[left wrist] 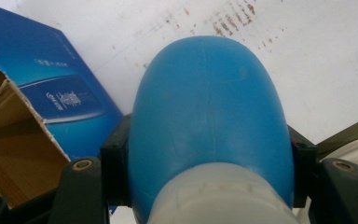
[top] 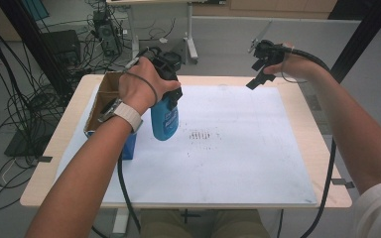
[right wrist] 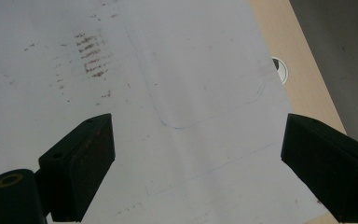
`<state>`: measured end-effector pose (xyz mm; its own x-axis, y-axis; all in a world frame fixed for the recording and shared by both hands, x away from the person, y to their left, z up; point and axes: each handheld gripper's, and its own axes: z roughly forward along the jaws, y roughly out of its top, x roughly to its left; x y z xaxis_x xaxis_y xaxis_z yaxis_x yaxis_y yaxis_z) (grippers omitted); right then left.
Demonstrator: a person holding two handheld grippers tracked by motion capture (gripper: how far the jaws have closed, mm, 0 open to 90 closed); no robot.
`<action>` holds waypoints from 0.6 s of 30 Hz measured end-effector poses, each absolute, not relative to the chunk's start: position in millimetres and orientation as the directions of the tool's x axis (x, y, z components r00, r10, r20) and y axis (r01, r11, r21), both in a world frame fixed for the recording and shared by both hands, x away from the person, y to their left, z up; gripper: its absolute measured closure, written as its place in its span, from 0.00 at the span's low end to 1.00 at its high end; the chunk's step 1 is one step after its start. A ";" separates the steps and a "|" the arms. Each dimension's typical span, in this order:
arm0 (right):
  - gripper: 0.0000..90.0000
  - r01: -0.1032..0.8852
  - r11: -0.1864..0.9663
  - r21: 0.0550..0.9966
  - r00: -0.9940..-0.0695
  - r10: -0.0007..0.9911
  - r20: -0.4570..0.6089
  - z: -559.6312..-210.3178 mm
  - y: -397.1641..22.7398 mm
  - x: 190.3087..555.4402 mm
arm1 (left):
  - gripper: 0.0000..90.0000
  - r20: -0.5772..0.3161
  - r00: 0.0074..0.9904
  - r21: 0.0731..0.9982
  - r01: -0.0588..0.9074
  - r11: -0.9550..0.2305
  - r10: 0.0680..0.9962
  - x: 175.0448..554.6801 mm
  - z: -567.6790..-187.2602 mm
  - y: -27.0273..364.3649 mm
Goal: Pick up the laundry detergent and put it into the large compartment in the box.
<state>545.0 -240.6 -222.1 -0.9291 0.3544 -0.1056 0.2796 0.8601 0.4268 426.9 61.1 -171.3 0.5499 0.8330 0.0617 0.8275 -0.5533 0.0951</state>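
While left jaws clamp the blue bottle (top: 164, 119) over the white mat (top: 238, 163), right jaws gape empty.

A: High cam?
B: Above person's side, looks fwd & down, whole tabletop (top: 297, 163) seen from afar.
A: Claw cams?
B: Left: v. close, on blue bottle (left wrist: 205, 116). Right: higher, facing down. All share the brown-smudged white sheet (right wrist: 186, 70).

The bottle's (left wrist: 205, 121) neck runs off the bottom edge of the left gripper view, and its body hides the inner faces of the pads gripping it. From above, the left hand (top: 139, 89) covers the bottle's top. The print on the box (left wrist: 60, 98) is too small to read — and the box runs off the left edge.
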 end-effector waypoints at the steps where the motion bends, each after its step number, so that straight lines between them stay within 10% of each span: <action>1: 0.11 0.279 0.860 0.428 -0.929 0.354 -0.106 -222.2 -240.6 544.9 | 0.42 0.058 0.538 0.101 0.835 -0.541 0.841 427.1 -170.2 62.2; 18: 0.11 0.278 0.861 0.426 -0.929 0.353 -0.107 -221.1 -239.6 545.3 | 0.42 0.083 0.488 0.109 0.862 -0.495 0.869 432.4 -147.6 73.7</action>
<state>545.3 -239.6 -221.1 -0.9295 0.3531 -0.1067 0.2781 0.8609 0.4260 432.4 73.7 -147.6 0.4882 0.8687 0.0831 0.8621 -0.4949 0.1092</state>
